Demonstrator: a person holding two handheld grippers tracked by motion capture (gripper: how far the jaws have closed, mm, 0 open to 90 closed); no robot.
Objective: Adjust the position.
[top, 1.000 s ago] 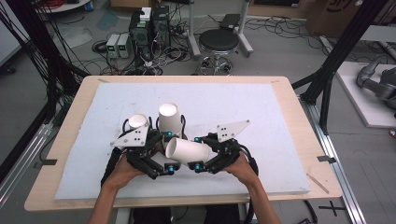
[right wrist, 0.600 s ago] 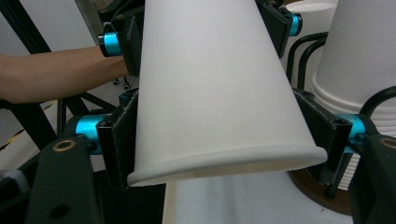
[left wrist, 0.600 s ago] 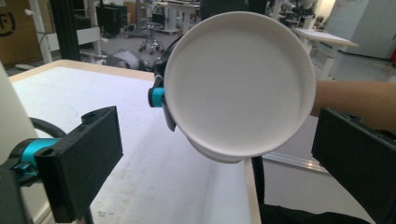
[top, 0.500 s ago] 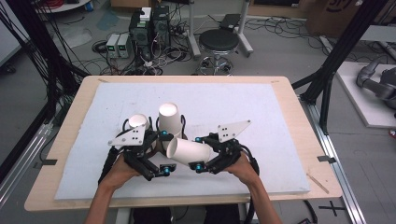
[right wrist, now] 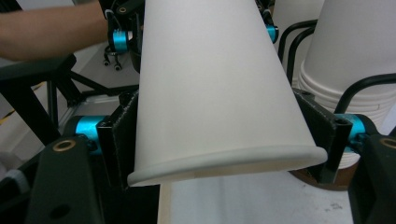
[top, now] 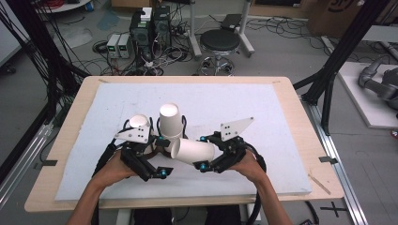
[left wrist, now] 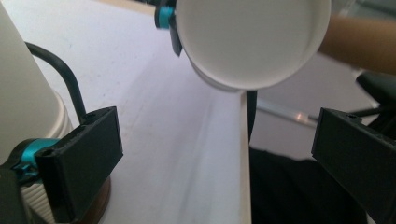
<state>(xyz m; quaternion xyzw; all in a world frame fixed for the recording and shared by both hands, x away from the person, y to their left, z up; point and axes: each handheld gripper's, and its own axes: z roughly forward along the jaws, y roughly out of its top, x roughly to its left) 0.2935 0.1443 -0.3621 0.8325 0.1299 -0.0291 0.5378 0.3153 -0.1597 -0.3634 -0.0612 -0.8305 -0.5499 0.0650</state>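
White paper cup (top: 193, 152) lies level, base toward left tool (top: 157, 157) | right tool (top: 205, 152) clamps it | left tool wide

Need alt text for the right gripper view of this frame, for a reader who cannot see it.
A white paper cup lies sideways, clamped between the right gripper's two black jaws, its rolled rim nearest the camera. Behind it on the right stands a stack of upturned white cups inside a black wire holder; a forearm crosses the upper left.

White foam mat (top: 281, 108) on wooden table (top: 300, 117); black stool (top: 220, 42), electronics boxes (top: 119, 44) beyond.
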